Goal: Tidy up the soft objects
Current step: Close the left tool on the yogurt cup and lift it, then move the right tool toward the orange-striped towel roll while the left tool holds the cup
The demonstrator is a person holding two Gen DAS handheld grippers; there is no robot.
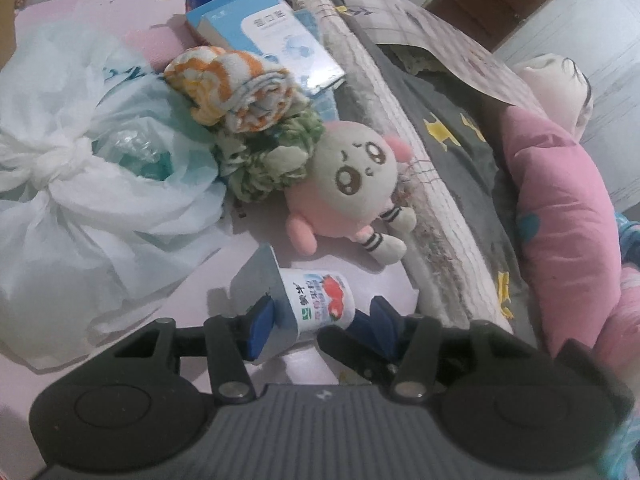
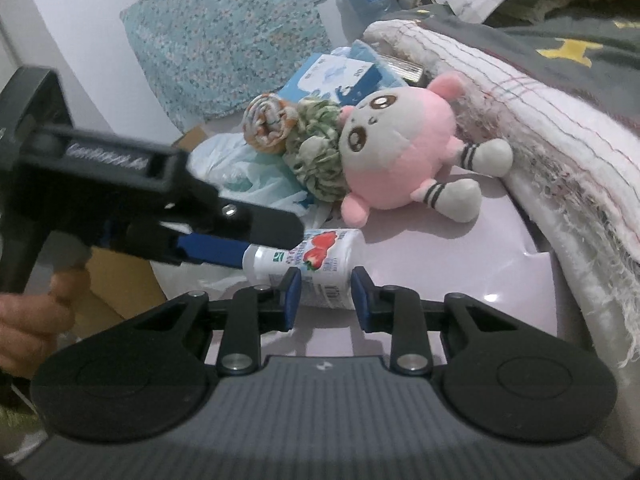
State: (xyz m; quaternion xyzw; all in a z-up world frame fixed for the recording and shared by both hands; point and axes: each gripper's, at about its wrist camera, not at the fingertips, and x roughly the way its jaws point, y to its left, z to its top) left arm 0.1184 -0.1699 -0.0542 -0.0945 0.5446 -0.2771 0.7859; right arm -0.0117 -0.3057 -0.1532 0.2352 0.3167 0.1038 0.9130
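Observation:
A white yogurt cup (image 1: 324, 292) with a strawberry picture and a square foil lid sits lengthwise in my left gripper (image 1: 320, 314), which is shut on it, one pad on the lid and one on the base. In the right wrist view the same cup (image 2: 320, 248) hangs low over the pale surface. My right gripper (image 2: 326, 296) is open just in front of it, with a gap between its pads. Beyond the cup lie a pink and cream plush toy (image 1: 356, 176) (image 2: 400, 152), a green fluffy pouf (image 1: 264, 156) (image 2: 320, 152) and a rolled orange-and-white towel (image 1: 236, 84) (image 2: 268, 124).
A knotted white plastic bag (image 1: 80, 168) fills the left. Blue and white boxes (image 1: 272, 40) lie behind the towel. Piled blankets (image 2: 540, 120) and a pink pillow (image 1: 560, 200) rise along the right. A hand (image 2: 32, 312) holds the left gripper's handle.

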